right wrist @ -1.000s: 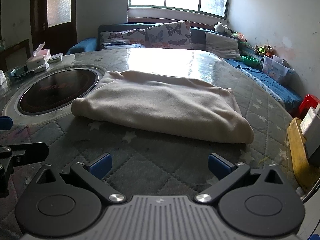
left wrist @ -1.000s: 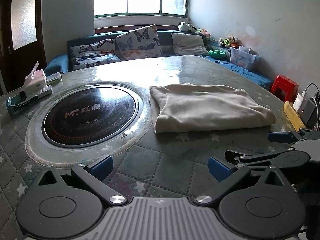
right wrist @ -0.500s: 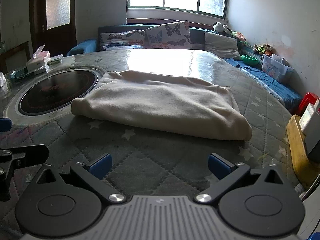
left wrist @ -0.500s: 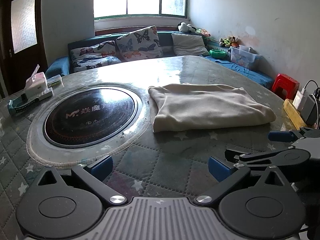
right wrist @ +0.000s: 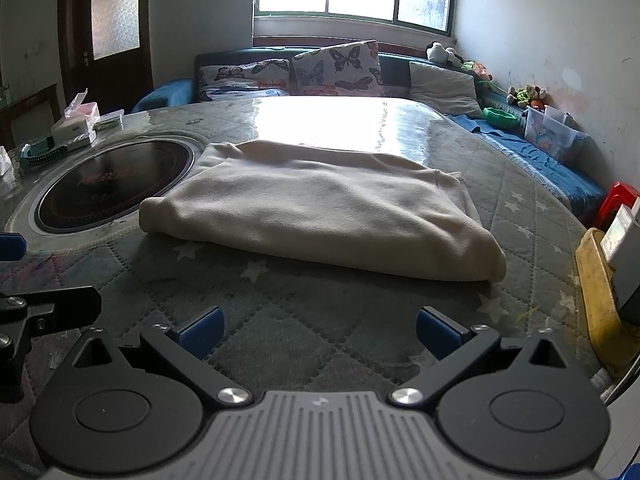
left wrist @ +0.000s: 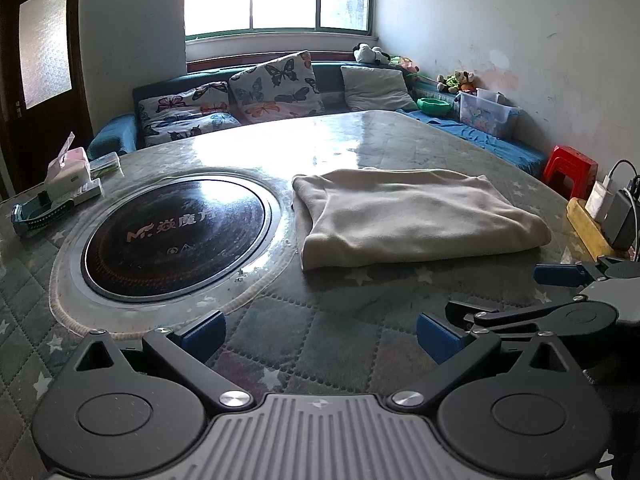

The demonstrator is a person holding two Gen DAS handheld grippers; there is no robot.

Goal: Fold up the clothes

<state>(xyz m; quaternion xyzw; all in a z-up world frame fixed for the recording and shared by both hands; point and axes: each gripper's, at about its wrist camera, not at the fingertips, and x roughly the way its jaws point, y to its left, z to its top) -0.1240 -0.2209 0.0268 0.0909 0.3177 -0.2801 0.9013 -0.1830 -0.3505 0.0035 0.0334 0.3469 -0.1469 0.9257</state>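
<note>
The cream garment [right wrist: 320, 212] lies folded into a compact rectangle on the quilted tabletop [right wrist: 304, 320], with the round cooktop [left wrist: 176, 236] at its nine o'clock. The fold looks finished or nearly so; a further fold would mean reaching for an edge. The left gripper [left wrist: 320, 334] and right gripper [right wrist: 318, 330] hover short of it, fingers spread wide, holding nothing.
</note>
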